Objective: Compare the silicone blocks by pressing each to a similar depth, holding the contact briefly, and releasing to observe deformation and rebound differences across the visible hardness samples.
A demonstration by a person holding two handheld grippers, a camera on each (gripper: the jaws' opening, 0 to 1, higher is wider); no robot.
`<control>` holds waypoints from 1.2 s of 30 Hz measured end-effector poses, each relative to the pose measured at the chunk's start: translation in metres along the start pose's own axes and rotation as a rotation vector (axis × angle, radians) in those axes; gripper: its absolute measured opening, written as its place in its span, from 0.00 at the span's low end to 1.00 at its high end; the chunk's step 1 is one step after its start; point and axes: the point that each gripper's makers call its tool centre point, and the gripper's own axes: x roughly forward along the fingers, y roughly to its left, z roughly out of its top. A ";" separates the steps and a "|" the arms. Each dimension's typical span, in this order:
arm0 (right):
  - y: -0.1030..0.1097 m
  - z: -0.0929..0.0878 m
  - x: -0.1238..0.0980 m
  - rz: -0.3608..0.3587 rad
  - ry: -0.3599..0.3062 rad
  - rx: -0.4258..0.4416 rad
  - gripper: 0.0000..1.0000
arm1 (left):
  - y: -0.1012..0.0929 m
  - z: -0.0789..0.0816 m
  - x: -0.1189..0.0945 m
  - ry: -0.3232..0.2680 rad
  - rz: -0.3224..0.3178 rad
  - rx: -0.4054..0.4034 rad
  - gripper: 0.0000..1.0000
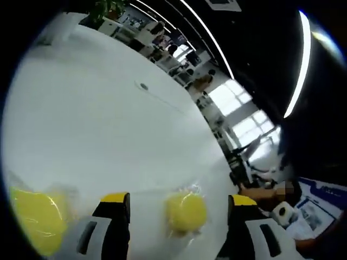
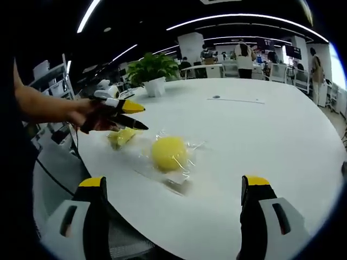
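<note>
Silicone blocks lie on a white table, each yellow and wrapped in clear film; no writing can be read on the wrappers, the table or the grippers. In the right gripper view a round yellow block sits ahead of the right gripper, whose jaws stand wide apart and hold nothing; a second yellow block lies just beyond, beneath the left gripper, held in a person's hand, its yellow-tipped jaws apart with nothing between them. This view also shows a potted plant at the far edge and people standing in the office behind. In the left gripper view the round block lies between the spread jaws of the left gripper, untouched; the other block lies off to the left; bright windows appear at right.
</note>
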 end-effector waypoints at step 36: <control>0.003 -0.007 -0.009 0.000 0.021 0.022 0.96 | 0.016 -0.029 0.057 0.152 0.026 -0.204 0.08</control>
